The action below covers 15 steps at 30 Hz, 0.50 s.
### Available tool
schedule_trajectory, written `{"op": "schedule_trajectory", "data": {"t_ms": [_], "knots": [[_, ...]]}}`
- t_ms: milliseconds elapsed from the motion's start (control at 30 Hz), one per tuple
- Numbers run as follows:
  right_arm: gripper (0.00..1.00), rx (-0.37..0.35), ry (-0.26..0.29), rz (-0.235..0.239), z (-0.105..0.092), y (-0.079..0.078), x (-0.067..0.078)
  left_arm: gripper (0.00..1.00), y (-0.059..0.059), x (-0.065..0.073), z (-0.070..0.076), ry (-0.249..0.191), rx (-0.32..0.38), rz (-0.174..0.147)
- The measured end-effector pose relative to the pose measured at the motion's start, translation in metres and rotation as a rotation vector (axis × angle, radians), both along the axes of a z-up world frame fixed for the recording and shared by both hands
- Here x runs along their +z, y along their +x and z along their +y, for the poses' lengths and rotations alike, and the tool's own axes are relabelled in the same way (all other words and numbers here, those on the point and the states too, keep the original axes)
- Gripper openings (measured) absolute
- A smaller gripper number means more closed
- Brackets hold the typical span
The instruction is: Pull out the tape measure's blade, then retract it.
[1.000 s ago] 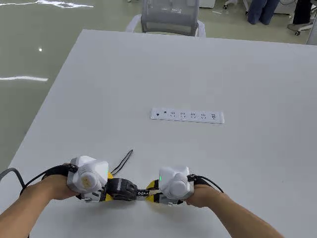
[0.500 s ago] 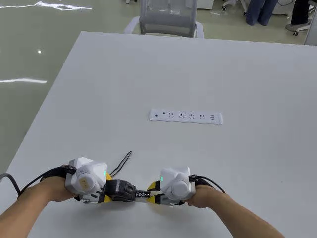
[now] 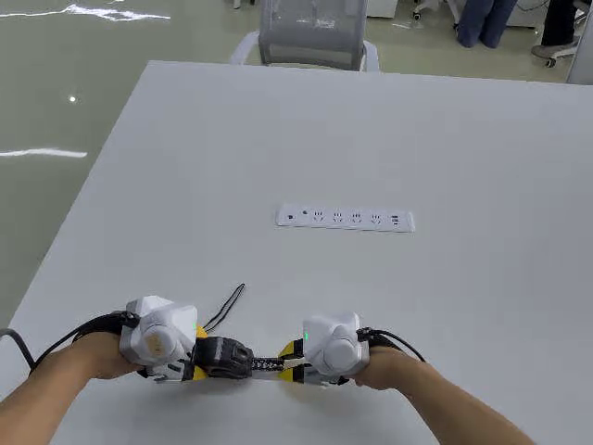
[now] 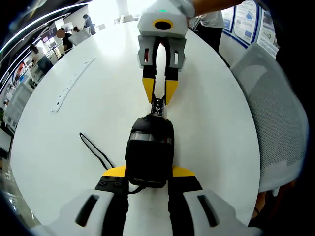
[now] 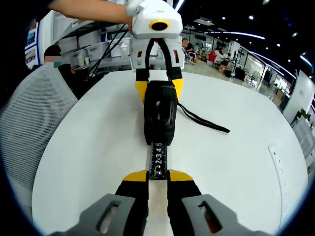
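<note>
A black tape measure (image 3: 225, 357) lies near the table's front edge, its black wrist strap (image 3: 227, 306) trailing away. My left gripper (image 3: 196, 360) is shut on the tape measure's case (image 4: 149, 152). A short length of numbered blade (image 5: 158, 160) sticks out of the case (image 5: 159, 113). My right gripper (image 3: 289, 362) is shut on the blade's tip (image 4: 157, 104). The blade (image 3: 267, 362) spans the small gap between the two grippers. The right gripper's own view shows its yellow fingertips (image 5: 138, 177) pinching the blade at the low numbers.
A white power strip (image 3: 345, 219) lies mid-table, beyond the grippers. A grey office chair (image 3: 311, 32) stands at the table's far edge. The white table (image 3: 371, 139) reaches wide on all sides. People stand in the far background.
The right gripper has drawn slightly to the right, and a little more blade shows between the grippers. The left gripper and case have held still.
</note>
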State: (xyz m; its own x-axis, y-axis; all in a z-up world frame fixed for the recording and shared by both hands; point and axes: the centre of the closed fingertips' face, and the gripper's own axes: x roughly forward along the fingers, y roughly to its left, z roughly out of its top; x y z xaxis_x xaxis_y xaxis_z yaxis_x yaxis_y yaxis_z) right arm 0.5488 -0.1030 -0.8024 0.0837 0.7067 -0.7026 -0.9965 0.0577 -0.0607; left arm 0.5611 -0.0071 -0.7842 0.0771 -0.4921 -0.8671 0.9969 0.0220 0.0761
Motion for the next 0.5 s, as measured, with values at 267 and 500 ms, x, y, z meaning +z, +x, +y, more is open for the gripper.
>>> {"op": "schedule_trajectory", "data": {"t_ms": [267, 500], "knots": [[0.12, 0.001, -0.001, 0.000, -0.0045, -0.0013, 0.0005, 0.26, -0.0003, 0.0003, 0.0001, 0.002, 0.001, -0.001], [0.12, 0.003, -0.004, -0.002, -0.0083, -0.0016, 0.0011, 0.26, 0.0000, -0.0002, -0.0001, -0.001, 0.003, 0.000]]}}
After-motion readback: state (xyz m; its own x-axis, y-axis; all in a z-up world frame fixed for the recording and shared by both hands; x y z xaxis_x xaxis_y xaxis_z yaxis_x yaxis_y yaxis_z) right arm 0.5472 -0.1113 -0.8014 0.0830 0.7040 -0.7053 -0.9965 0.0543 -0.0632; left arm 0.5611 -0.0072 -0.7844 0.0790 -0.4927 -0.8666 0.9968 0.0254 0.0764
